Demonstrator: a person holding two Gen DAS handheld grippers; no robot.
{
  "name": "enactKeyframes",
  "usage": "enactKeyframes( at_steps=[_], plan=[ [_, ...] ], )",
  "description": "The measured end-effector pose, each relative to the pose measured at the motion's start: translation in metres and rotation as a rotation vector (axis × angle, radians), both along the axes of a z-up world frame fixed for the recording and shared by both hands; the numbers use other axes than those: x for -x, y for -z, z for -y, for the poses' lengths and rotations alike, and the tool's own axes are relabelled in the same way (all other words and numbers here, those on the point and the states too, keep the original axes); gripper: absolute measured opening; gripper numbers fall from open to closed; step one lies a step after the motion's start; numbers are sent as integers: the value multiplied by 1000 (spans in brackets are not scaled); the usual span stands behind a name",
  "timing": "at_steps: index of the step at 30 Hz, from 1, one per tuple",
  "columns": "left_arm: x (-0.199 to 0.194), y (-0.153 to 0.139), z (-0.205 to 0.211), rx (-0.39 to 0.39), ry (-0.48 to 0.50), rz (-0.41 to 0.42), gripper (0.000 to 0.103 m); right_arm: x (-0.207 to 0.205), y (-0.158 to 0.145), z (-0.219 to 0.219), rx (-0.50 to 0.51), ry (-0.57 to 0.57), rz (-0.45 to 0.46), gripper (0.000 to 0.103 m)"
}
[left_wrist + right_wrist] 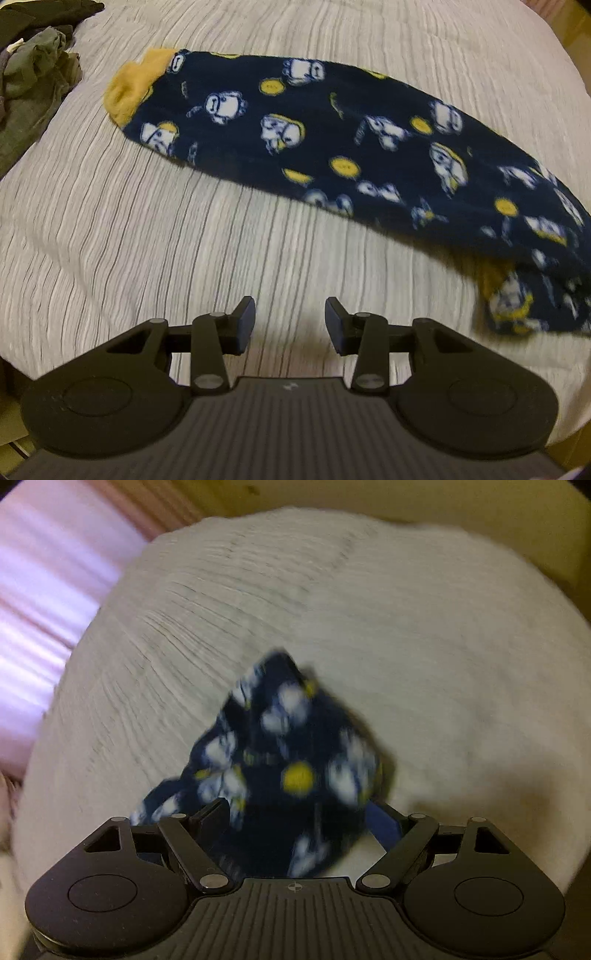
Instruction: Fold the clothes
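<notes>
Left wrist view: your left gripper [290, 325] pointed down at the bedspread [147, 229], its jaws part open with nothing between them and only striped cloth showing in the gap. The pyjamas [332, 147], navy fleece printed with white figures and yellow discs, lay stretched across the bedspread beyond the fingers, well apart from them, running from upper left to lower right. A yellow cuff [127, 94] marked the far left end; the near right end was doubled over, a second strip of yellow showing under the fold. A heap of dark and olive clothes [33, 74] lay at the upper left edge. Right wrist view (blurred): your right gripper [299, 823] had its jaws spread wide, a bunched end of the pyjamas [288, 746] sitting between the fingers and rising beyond them; the pads did not press on it. A pink striped cloth [48, 598] bordered the bedspread [369, 609] at left.
</notes>
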State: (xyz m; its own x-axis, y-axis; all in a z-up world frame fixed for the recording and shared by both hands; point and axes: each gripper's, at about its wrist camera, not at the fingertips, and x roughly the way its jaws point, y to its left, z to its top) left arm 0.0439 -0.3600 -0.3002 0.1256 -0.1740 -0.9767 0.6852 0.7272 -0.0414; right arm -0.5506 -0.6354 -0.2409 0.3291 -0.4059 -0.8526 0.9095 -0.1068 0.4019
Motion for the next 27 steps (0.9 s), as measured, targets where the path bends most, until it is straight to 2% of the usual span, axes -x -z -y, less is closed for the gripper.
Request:
enactKeyframes(
  at_steps=[3,5,8,10,12,15,16,17,18,19,20,21,23,25,27],
  plan=[
    [-27,9,4,8,-54,30,37,-12,3,23,90,-75,-50,84],
    [-48,13,7,9,-80,79,38,-25,5,42,134,-128,-90,84],
    [-83,22,12,-5,-106,193,50,-47,25,63,151,-198,-154,84],
    [-109,33,12,-22,-144,237,56,-56,42,71,133,-222,-195,84],
    [-137,48,7,-45,-208,245,59,-66,56,73,110,-238,-234,84],
    [-170,76,-2,-59,-305,205,60,-78,72,71,101,-262,-309,83],
    [-180,85,-3,-59,-326,191,62,-82,74,69,101,-276,-348,77],
    [-191,95,-5,-59,-346,178,62,-86,77,67,102,-290,-387,45],
    [-198,99,-5,-47,-359,176,59,-89,81,68,84,-306,-432,31],
    [-204,100,-4,-24,-365,186,40,-91,80,67,87,-315,-445,30],
    [-209,98,-1,-6,-356,193,26,-93,79,66,90,-325,-458,22],
    [-213,94,3,7,-335,199,20,-96,75,66,105,-342,-463,21],
    [-220,80,12,36,-292,229,16,-103,58,67,167,-366,-487,20],
    [-224,58,24,69,-242,303,15,-108,37,72,230,-370,-490,20],
    [-230,23,38,150,-215,370,15,-110,12,78,293,-356,-470,19]
  ],
)
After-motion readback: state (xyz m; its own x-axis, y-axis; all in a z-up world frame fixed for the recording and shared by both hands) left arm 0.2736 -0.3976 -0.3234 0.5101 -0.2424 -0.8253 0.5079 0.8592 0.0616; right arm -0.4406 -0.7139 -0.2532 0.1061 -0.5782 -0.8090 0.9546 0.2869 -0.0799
